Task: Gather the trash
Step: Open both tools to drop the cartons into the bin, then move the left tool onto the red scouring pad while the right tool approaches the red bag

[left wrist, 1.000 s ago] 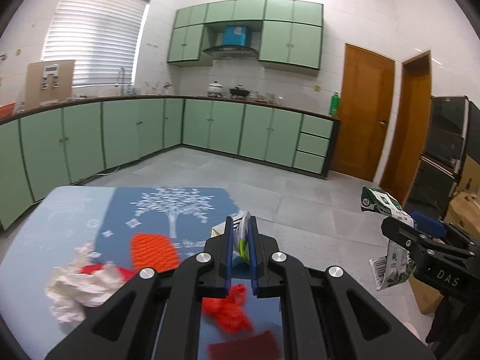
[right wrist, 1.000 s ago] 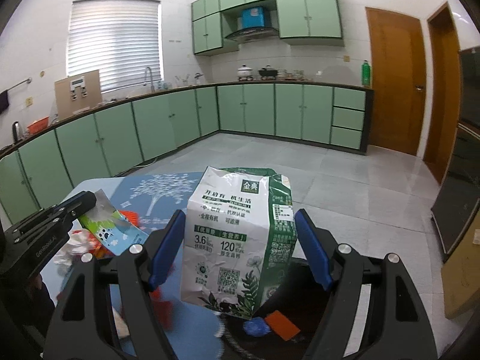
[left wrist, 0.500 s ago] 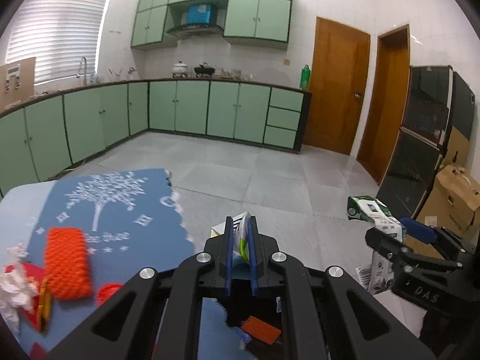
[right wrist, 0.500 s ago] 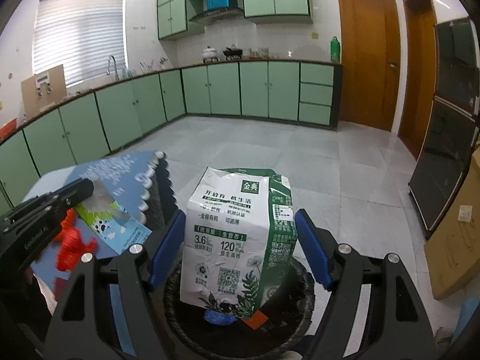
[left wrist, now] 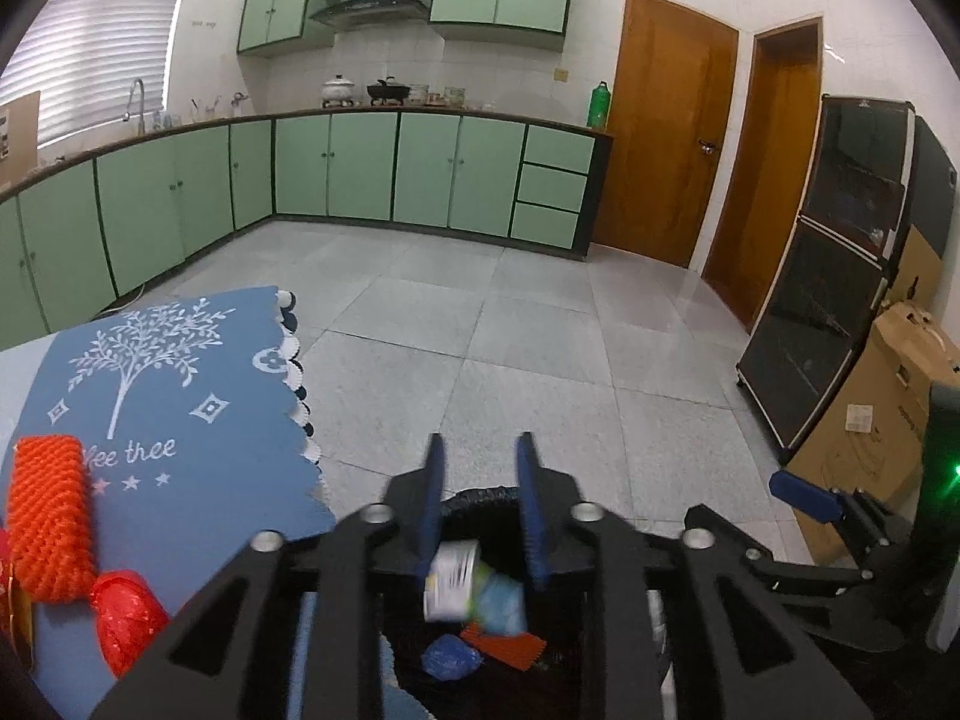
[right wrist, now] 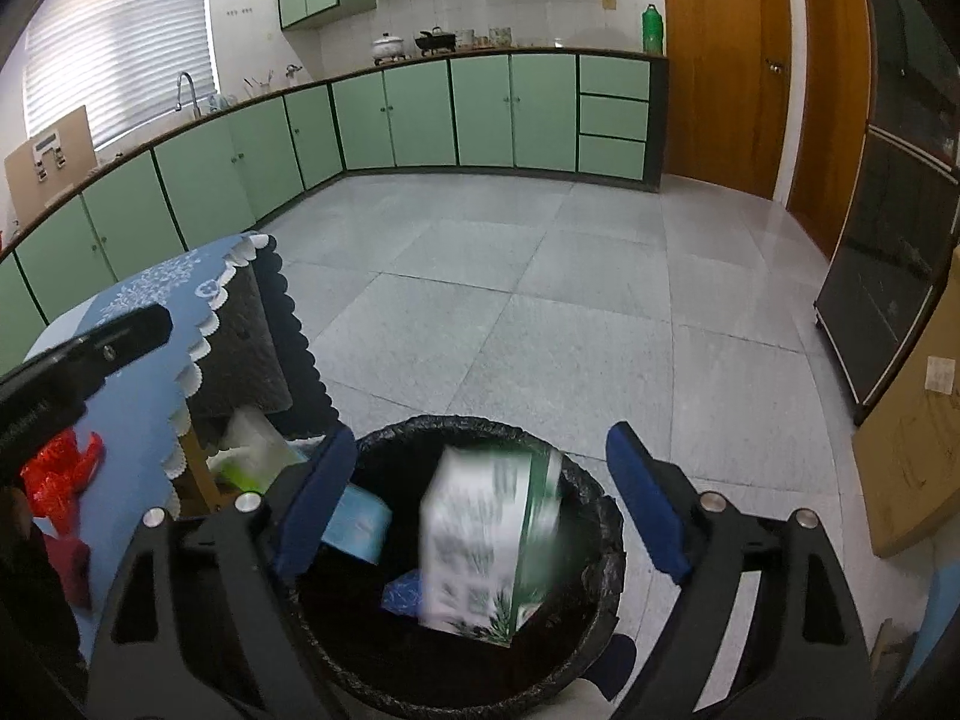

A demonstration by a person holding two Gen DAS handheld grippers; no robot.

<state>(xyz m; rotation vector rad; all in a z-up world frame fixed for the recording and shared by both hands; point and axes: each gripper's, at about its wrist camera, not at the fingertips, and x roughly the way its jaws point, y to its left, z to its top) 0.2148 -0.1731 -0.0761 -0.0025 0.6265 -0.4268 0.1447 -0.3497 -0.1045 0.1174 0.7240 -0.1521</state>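
Observation:
A black-lined trash bin [right wrist: 600,510] stands on the floor beside the table. My right gripper [right wrist: 480,498] is open above it, and a green-and-white milk carton [right wrist: 486,540], blurred, is falling into the bin. My left gripper [left wrist: 477,510] is open over the bin [left wrist: 480,495] too, and a small colourful wrapper [left wrist: 471,582] drops below its fingers. A blue scrap [left wrist: 450,657] and an orange scrap [left wrist: 510,642] lie in the bin. In the right wrist view a light blue piece [right wrist: 357,525] also falls at the bin's left edge.
The table with a blue tree-print cloth [left wrist: 168,408] is to the left, holding an orange knitted piece [left wrist: 48,516] and red wrappers [left wrist: 126,618]. A cardboard box [left wrist: 882,450] and a dark cabinet [left wrist: 840,276] stand to the right. Tiled floor lies beyond.
Both grippers moved right from over the table to above the bin and opened. The milk carton and the wrapper have left the fingers and are dropping into the bin.

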